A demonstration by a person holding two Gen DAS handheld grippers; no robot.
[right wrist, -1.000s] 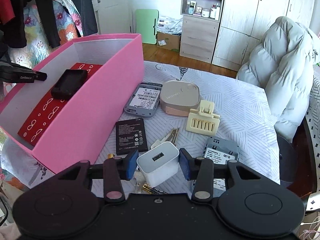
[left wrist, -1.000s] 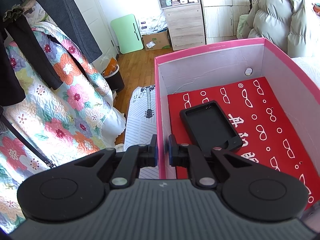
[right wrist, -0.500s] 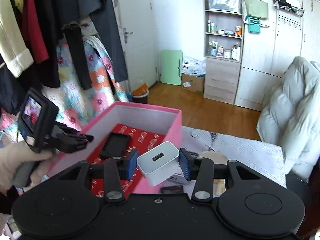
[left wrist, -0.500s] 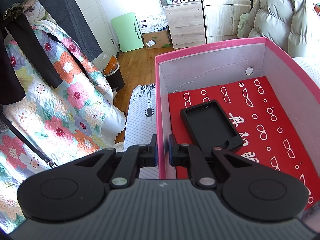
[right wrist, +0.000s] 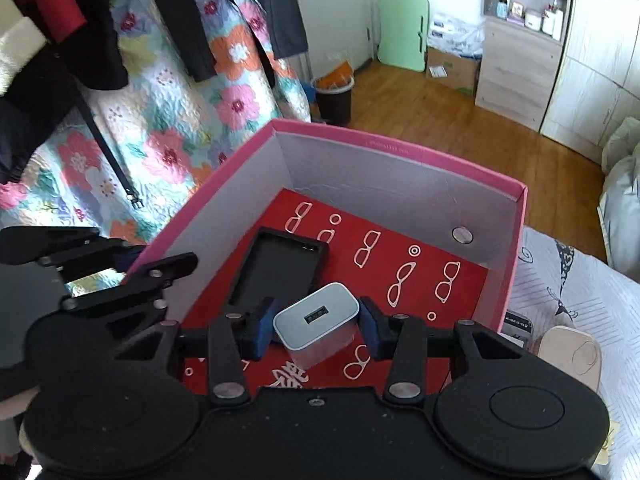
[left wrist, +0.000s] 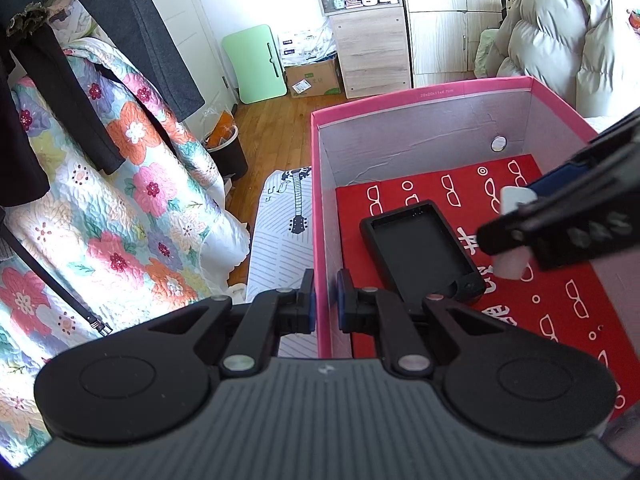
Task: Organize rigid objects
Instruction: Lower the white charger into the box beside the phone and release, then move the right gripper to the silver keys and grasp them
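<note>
A pink box (left wrist: 420, 94) with a red patterned floor stands on the table, and a black phone case (left wrist: 420, 252) lies inside it. My left gripper (left wrist: 325, 306) is shut on the box's left wall, one pad on each side. From the right, my right gripper (left wrist: 520, 208) reaches over the box floor with a white charger (left wrist: 510, 270). In the right wrist view, the right gripper (right wrist: 316, 322) is shut on the white charger (right wrist: 308, 330), just above the red floor beside the phone case (right wrist: 280, 268). The left gripper (right wrist: 144, 246) straddles the box wall (right wrist: 224, 184) at the left.
A beige rounded case (right wrist: 568, 356) and a grey device (right wrist: 518, 326) lie on the white patterned tablecloth (right wrist: 560, 280) right of the box. A floral quilt (left wrist: 120, 220) with hanging clothes is at the left. A dark bin (right wrist: 334, 96) stands on the wooden floor.
My right gripper has carried the white charger from the table, up and across to the left, then down into the pink box. The left gripper has kept its hold on the box wall.
</note>
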